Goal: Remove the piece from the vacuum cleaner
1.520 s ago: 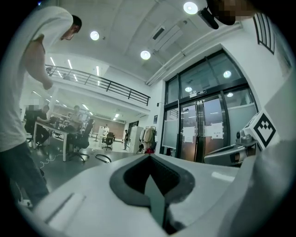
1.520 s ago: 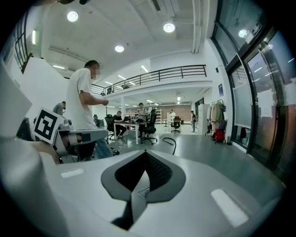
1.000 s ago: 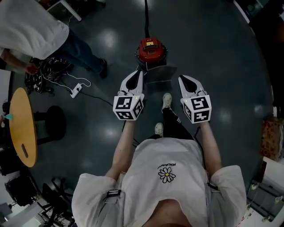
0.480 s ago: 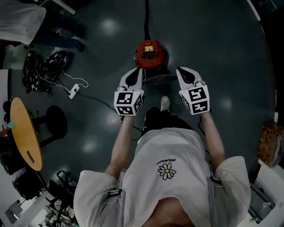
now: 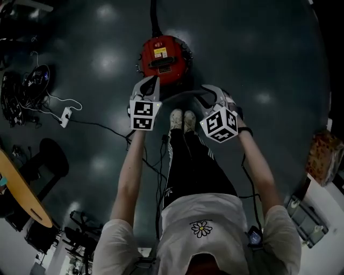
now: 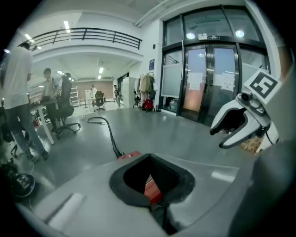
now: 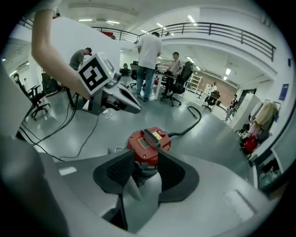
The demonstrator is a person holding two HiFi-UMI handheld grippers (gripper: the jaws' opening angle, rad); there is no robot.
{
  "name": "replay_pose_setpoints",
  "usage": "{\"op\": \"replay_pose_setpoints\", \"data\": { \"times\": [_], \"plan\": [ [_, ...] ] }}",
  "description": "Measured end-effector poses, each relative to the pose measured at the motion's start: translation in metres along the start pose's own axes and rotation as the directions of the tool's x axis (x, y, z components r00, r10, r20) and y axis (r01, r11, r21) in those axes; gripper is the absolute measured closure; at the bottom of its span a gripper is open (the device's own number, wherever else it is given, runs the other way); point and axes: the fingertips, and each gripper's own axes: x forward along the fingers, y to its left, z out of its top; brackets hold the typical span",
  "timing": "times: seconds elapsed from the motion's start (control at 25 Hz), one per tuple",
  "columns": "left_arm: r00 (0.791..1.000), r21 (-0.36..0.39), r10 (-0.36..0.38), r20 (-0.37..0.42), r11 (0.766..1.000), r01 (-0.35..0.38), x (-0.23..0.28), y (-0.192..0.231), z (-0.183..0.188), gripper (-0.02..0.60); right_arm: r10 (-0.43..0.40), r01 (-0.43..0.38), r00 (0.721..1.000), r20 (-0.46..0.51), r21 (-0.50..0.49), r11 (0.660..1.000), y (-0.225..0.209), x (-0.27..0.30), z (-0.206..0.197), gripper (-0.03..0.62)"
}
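Note:
A round red vacuum cleaner (image 5: 163,57) with a black hose (image 5: 154,16) stands on the dark floor just ahead of the person's shoes (image 5: 183,119). My left gripper (image 5: 150,83) hangs at its near edge with the fingertips together; in the left gripper view only a red sliver (image 6: 151,189) shows between the pads. My right gripper (image 5: 206,94) sits to the right of the vacuum. Its jaws have just been opening and stand apart with nothing between them. In the right gripper view the vacuum's red top (image 7: 149,141) lies just beyond the pads. Which piece comes off is not clear.
A white power strip (image 5: 65,114) and cables (image 5: 102,124) trail across the floor at left. A wooden table (image 5: 21,200) and a black stool base (image 5: 51,158) stand at lower left. Several people and office chairs (image 7: 178,83) are behind the vacuum.
Both grippers have dropped and moved forward to the vacuum, which now lies close under them. The right jaws have gone from shut to open.

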Motion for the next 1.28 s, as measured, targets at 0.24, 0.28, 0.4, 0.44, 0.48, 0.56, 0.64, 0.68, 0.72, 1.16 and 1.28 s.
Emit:
{"op": "replay_pose_setpoints", "data": {
  "times": [0.24,0.28,0.4,0.44,0.48,0.56,0.64,0.68,0.72,1.16,1.28],
  "plan": [
    [0.991,0.064,-0.024,-0.133,0.997,0.033,0.082,0.008,-0.098,0.581,-0.014,0.011,0.999,-0.03,-0.121,0.993,0.018,0.087,-0.067,0.402],
    [0.988,0.066,-0.035,-0.153,0.997,0.046,0.089,0.007,-0.109,0.581,0.004,-0.011,0.999,-0.054,-0.134,0.991,0.023,0.097,-0.08,0.39],
    [0.971,0.11,-0.076,-0.226,0.989,0.103,0.106,0.001,-0.134,0.581,0.056,-0.075,0.991,-0.125,-0.154,0.985,0.035,0.121,-0.117,0.379],
    [0.961,0.13,-0.097,-0.258,0.982,0.134,0.111,-0.002,-0.141,0.581,0.075,-0.1,0.985,-0.156,-0.158,0.982,0.039,0.128,-0.129,0.369],
    [0.949,0.15,-0.119,-0.293,0.974,0.168,0.116,-0.005,-0.146,0.581,0.094,-0.126,0.977,-0.19,-0.165,0.978,0.043,0.135,-0.141,0.356],
    [0.927,0.183,-0.152,-0.343,0.957,0.225,0.122,-0.009,-0.152,0.574,0.123,-0.173,0.96,-0.252,-0.189,0.967,0.05,0.147,-0.162,0.361],
    [0.91,0.204,-0.177,-0.376,0.942,0.268,0.123,-0.01,-0.152,0.557,0.145,-0.214,0.942,-0.301,-0.211,0.954,0.057,0.156,-0.177,0.362],
    [0.9,0.208,-0.191,-0.392,0.934,0.289,0.123,-0.01,-0.152,0.549,0.156,-0.232,0.934,-0.323,-0.214,0.949,0.061,0.16,-0.183,0.364],
    [0.889,0.207,-0.206,-0.41,0.928,0.31,0.124,-0.01,-0.152,0.549,0.168,-0.249,0.925,-0.342,-0.21,0.945,0.065,0.164,-0.187,0.364],
    [0.769,0.146,-0.266,-0.582,0.895,0.421,0.13,-0.01,-0.152,0.542,0.153,-0.277,0.884,-0.441,-0.232,0.932,0.075,0.191,-0.207,0.557],
    [0.758,0.139,-0.262,-0.597,0.897,0.419,0.13,-0.009,-0.152,0.542,0.163,-0.286,0.885,-0.436,-0.233,0.93,0.086,0.184,-0.209,0.559]
  ]
}}
